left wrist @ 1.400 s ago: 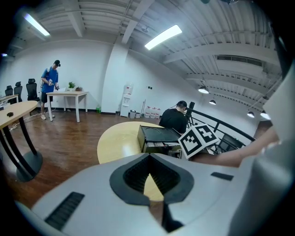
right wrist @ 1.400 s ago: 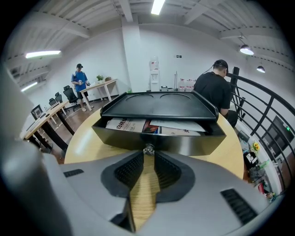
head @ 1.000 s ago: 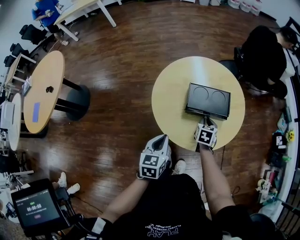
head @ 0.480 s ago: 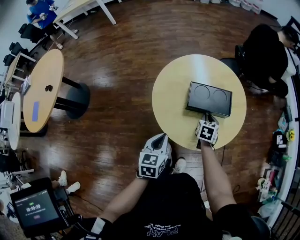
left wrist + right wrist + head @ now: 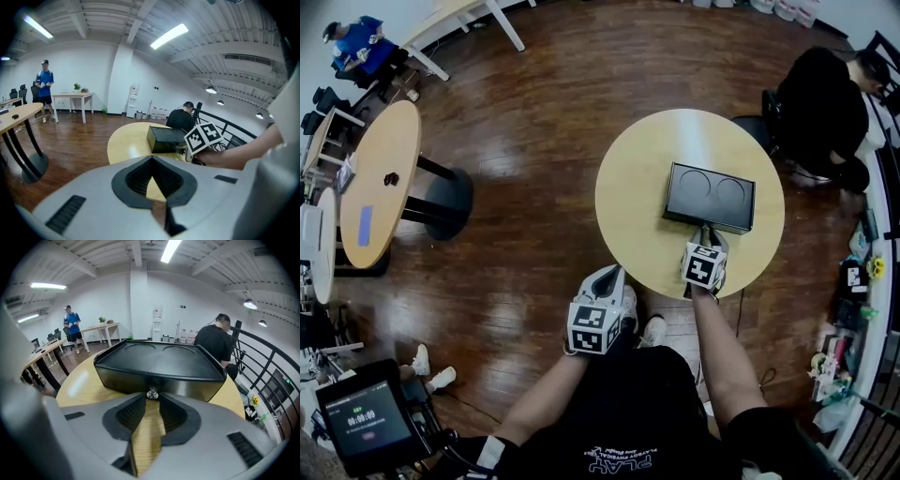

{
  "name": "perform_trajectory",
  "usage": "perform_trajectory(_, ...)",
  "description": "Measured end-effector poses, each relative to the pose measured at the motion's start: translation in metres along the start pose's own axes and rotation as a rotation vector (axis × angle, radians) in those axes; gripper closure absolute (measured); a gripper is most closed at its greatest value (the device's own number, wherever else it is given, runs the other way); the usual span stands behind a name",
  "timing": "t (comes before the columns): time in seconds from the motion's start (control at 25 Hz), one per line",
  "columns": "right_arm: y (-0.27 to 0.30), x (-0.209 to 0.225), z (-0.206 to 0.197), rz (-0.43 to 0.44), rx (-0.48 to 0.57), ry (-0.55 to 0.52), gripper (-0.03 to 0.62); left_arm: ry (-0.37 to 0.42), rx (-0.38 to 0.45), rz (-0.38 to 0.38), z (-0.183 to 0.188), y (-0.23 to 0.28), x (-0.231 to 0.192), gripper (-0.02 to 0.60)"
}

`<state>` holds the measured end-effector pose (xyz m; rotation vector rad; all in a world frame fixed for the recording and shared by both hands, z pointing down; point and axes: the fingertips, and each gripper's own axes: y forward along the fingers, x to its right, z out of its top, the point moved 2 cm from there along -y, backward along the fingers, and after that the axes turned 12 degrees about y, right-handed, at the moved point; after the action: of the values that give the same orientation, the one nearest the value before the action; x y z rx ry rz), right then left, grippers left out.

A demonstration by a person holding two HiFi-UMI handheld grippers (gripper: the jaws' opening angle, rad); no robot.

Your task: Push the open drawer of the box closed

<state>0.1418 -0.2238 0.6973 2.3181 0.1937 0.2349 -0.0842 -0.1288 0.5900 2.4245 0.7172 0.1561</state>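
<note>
At the near side of the box, the right tongs are found lined up on the drawer front. Their jaws are set apart, with the small knob seated at the mouth between the tips. No clamping of the knob is observed, and nothing is held.

The black box is placed on the round table. Its long axis is laid across the person's line of reach, slightly skewed, and its two round recesses are turned up. The drawer front is directed toward the person, so the closing push is judged to run straight away from the tongs, across the short axis of the box. How far the drawer stands out of the box cannot be told; the front appears close to flush.

The left tongs are held well apart from the box, off to its near left beyond the table edge. Their tips are brought together on nothing. The right tongs are clearly the nearer, and contact is best made centrally at the knob, so that the box is not swung round.
</note>
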Motion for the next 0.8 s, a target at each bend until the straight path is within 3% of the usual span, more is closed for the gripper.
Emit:
perform_trajectory(0.24,-0.027,-0.018,0.005,0.067,0.048,0.007,0.514,0.013,0.004,-0.021,0.001,0.001,0.007,0.584)
perform_trajectory(0.56,-0.089,-0.044,0.016,0.196,0.129,-0.053,0.514,0.019,0.004,-0.032,0.002,0.004,0.011,0.584)
perform_trajectory(0.8,-0.131,-0.059,0.004,0.227,0.195,-0.134,0.545,0.014,0.014,-0.021,0.004,0.004,0.000,0.584)
